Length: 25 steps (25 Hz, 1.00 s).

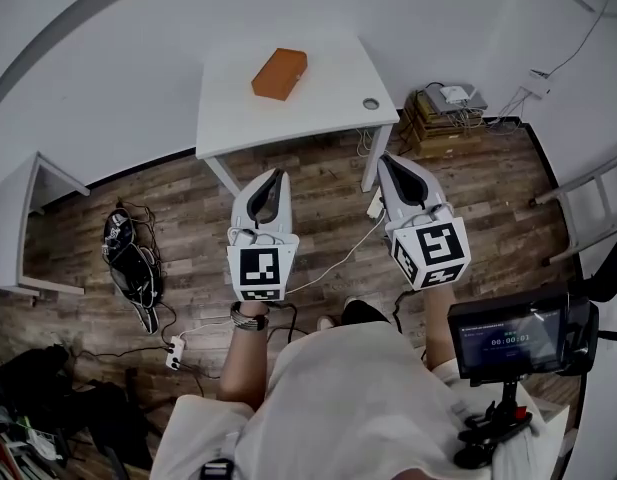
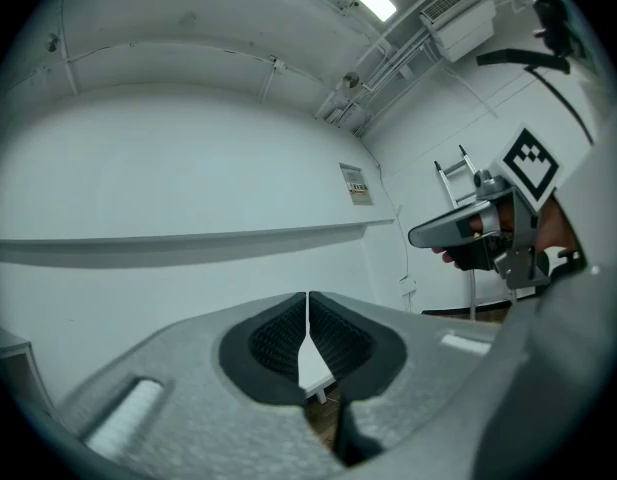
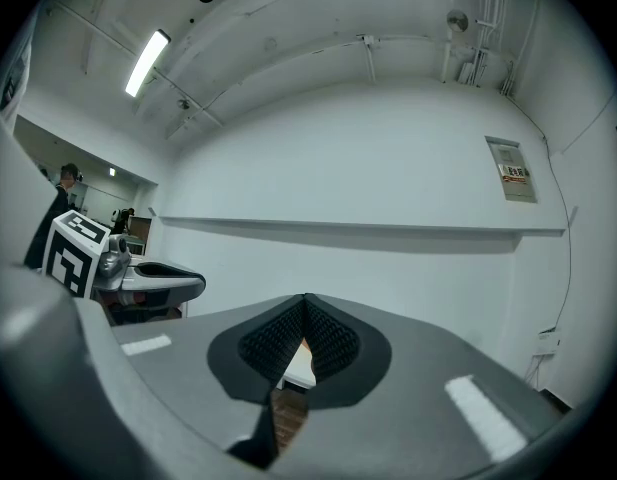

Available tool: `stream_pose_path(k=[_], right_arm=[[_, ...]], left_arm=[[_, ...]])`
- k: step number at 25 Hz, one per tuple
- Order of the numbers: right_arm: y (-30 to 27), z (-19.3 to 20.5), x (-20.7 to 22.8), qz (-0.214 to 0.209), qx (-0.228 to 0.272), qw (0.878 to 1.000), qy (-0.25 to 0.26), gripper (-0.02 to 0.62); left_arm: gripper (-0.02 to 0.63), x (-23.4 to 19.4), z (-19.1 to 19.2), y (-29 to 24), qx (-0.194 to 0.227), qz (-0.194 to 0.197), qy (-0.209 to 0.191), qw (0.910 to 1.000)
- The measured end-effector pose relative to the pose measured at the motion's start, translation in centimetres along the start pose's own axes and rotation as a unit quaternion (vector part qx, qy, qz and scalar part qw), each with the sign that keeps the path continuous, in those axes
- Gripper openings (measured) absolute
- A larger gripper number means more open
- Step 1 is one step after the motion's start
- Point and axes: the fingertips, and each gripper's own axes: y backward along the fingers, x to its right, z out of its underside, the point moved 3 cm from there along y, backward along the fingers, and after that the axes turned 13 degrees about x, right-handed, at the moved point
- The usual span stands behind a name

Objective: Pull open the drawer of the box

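Note:
An orange box [image 1: 280, 73] lies on a white table [image 1: 238, 108] ahead of me, toward its far side. My left gripper [image 1: 278, 176] and right gripper [image 1: 384, 159] hang side by side over the wooden floor, short of the table's near edge and well away from the box. Both are shut with nothing between their fingers. In the left gripper view the left gripper [image 2: 308, 298] has its tips meeting, and the right gripper's body [image 2: 468, 230] shows at the right. In the right gripper view the right gripper [image 3: 306, 300] is also closed, with a sliver of the table [image 3: 300, 371] behind the jaws.
A small round grey cap [image 1: 371, 104] sits at the table's near right corner. Cables and a power strip [image 1: 175, 353] lie on the floor at left. A stack of boxes [image 1: 443, 118] stands at right of the table. A screen on a stand [image 1: 508, 341] is at lower right.

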Motion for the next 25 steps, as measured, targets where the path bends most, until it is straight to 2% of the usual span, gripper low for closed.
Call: stream_pose_path(k=[11,25], right_arm=[[-1.3,1.1,-1.4,-0.004,0.000,1.000,0.001,0.002],[-7.8,2.9,2.2,-0.012,0.008,1.000,-0.013,0.002]], left_arm=[[0.015,-1.8,1.3,0.9,-0.005,-0.015,0.003,0.9999],[0.015,-4.5,3.7,-5.0,-0.007,-0.026,-0.001,0.9996]])
